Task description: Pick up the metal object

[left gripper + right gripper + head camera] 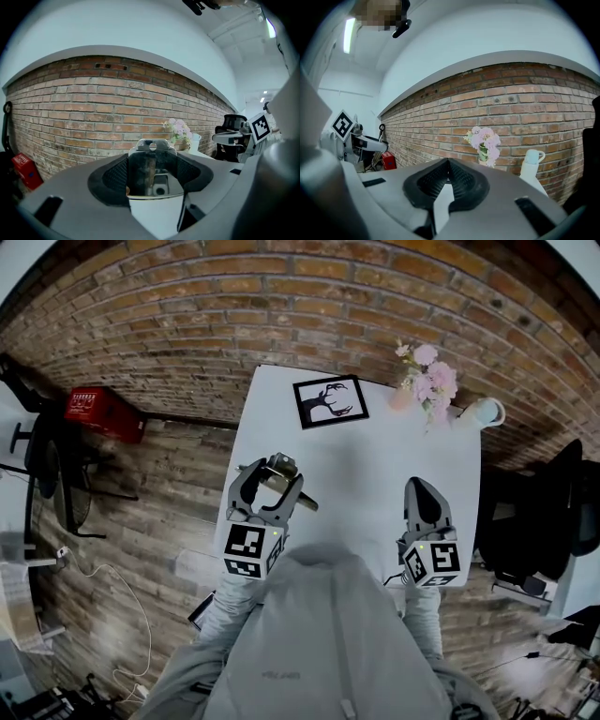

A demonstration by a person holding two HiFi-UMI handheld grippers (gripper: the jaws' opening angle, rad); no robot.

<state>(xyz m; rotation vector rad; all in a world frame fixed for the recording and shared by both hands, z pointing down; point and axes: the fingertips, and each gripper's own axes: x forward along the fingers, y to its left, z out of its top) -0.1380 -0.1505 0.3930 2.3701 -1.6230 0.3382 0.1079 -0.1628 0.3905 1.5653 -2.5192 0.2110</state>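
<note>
Metal object [152, 146] sat clamped crosswise in the jaws of your left gripper [273, 479], held above the table [375, 460], while your right gripper [427, 491] hung closed and empty, well apart.

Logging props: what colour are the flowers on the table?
Pale pink; the flowers show best in the right gripper view.

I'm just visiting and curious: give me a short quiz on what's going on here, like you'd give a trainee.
1. Which gripper holds the metal object? A left, B right, C neither.
2. True or false: the jaws of the right gripper stand wide apart.
3. The flowers on the table are coloured ____.
Key: 1 A, the left gripper; 2 false, they are together; 3 pink.
</note>
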